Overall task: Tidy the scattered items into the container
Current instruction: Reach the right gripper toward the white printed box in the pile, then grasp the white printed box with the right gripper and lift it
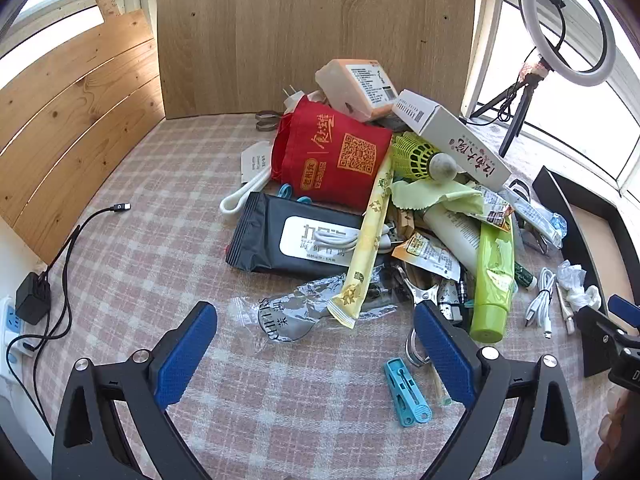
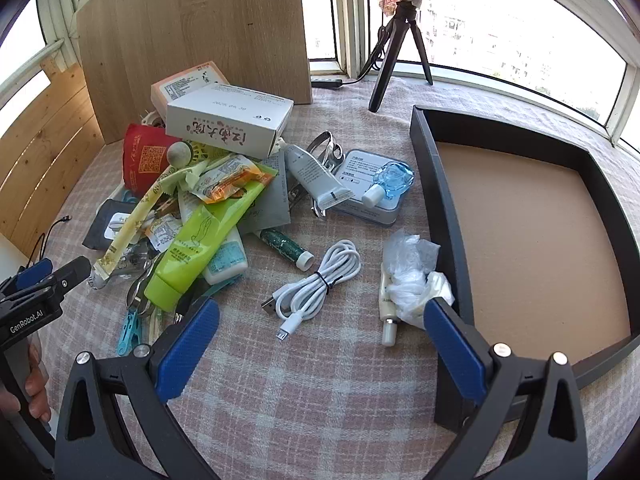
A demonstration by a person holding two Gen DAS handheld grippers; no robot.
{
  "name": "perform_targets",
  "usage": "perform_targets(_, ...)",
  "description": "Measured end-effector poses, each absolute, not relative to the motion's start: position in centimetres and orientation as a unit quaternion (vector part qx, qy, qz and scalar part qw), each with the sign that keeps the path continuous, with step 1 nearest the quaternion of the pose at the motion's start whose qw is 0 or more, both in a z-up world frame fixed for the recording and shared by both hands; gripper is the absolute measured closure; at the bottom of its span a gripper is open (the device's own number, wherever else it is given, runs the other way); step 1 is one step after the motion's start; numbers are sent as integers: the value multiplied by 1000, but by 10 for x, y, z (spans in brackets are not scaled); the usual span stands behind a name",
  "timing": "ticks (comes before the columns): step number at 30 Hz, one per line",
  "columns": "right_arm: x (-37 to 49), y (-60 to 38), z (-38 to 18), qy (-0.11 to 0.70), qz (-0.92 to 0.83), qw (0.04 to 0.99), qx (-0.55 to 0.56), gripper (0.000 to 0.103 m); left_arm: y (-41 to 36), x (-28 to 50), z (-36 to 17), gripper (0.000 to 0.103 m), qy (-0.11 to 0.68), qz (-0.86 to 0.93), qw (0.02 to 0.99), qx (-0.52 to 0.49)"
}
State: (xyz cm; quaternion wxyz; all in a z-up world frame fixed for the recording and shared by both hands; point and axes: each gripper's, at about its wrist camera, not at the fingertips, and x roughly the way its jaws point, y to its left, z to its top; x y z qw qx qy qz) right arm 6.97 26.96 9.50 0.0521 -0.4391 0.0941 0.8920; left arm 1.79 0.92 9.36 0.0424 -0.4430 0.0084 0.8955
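Note:
A heap of small items lies on the checked cloth: a red pouch [image 1: 332, 156], a black wipes pack [image 1: 296, 236], a green tube [image 1: 494, 280], a white box [image 1: 452, 136] and a clear plastic bag [image 1: 292, 312]. My left gripper [image 1: 316, 356] is open and empty, just short of the clear bag. My right gripper [image 2: 320, 352] is open and empty, near a coiled white cable [image 2: 316, 284] and crumpled plastic [image 2: 408, 276]. The black tray [image 2: 444, 216] with a brown floor stands to the right, holding nothing that I can see.
A ring light on a tripod [image 2: 400, 40] stands behind the tray. A wooden board [image 1: 312, 32] leans at the back. A power strip with a black charger [image 1: 32, 300] sits at the left edge. A teal clip [image 1: 408, 392] lies near the left gripper.

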Motion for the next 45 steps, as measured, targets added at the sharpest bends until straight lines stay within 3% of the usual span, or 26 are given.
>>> perform_targets(10,20,322,165,130,911,64,-387,1,37,-32,152,8,24,895,106,-432)
perform_targets(18,-57,313,152,112,903,13,-415,9,76,-85,140,30,12,875,129,-467)
perform_targets(21,-89,308,137,107,897,1,-429,10,93,-97,131,32,27,870,140,-473)
perform_targets(23,-110,311,126,119,887,-10,-446,26,104,-105,125,46,42,865,145,-478)
perform_targets(25,-129,316,110,149,870,-33,-469,45,113,-112,122,50,52,861,150,-484)
perform_targets(26,-137,318,101,164,860,-41,-481,45,117,-116,121,50,54,860,150,-485)
perform_targets(30,-158,317,75,184,839,-53,-509,45,125,-131,113,53,51,850,155,-502)
perform_targets(32,-165,317,67,194,831,-54,-519,45,127,-138,108,61,53,847,150,-507)
perform_targets(45,-185,322,53,254,802,-72,-536,44,131,-147,103,62,13,827,179,-533)
